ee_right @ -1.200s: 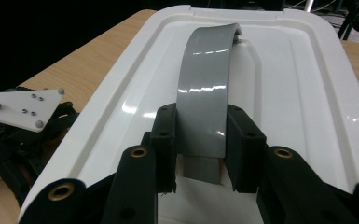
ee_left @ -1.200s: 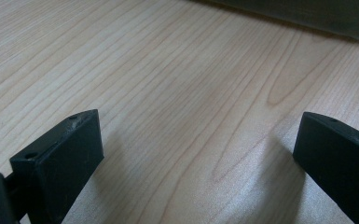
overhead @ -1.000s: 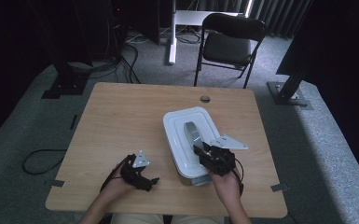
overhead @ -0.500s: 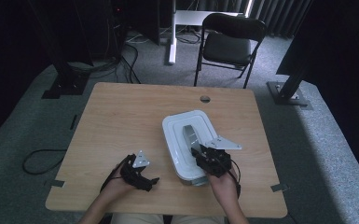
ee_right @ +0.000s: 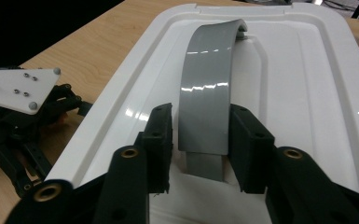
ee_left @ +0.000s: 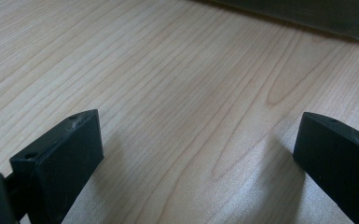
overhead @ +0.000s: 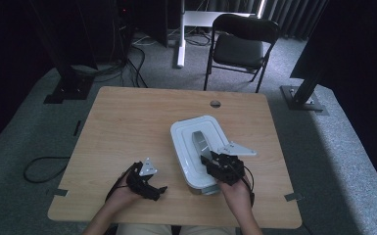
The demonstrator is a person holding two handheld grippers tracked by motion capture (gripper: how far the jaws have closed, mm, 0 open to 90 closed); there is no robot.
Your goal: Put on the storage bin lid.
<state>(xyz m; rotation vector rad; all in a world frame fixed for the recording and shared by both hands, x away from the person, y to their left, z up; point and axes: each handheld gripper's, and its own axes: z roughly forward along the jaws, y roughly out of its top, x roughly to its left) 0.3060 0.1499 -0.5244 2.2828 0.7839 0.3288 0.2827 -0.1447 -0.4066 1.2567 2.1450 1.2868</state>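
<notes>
A white plastic box (overhead: 188, 147) with a flat lid (ee_right: 307, 84) lies on the wooden table (overhead: 127, 127), right of centre. A grey arched handle (ee_right: 210, 79) runs along the lid's middle. My right gripper (ee_right: 200, 135) straddles the near end of this handle (overhead: 199, 141). Its jaws have just been opening, and a thin gap shows beside the left pad, so the handle stands between them unpressed. My left gripper (overhead: 159, 190) rests low on the table near the front edge, left of the box. Its jaws (ee_left: 196, 144) stand wide apart over bare wood.
A small round hole (overhead: 215, 104) sits near the table's far edge. Behind the table stand a black folding chair (overhead: 242, 46) and a white desk leg (overhead: 181, 34). Cables (overhead: 39, 169) trail on the grey carpet at the left. From the right gripper view the left gripper (ee_right: 18, 130) lies beside the box.
Both hands stay where they were. The right gripper's jaws look slightly wider around the grey handle than before.
</notes>
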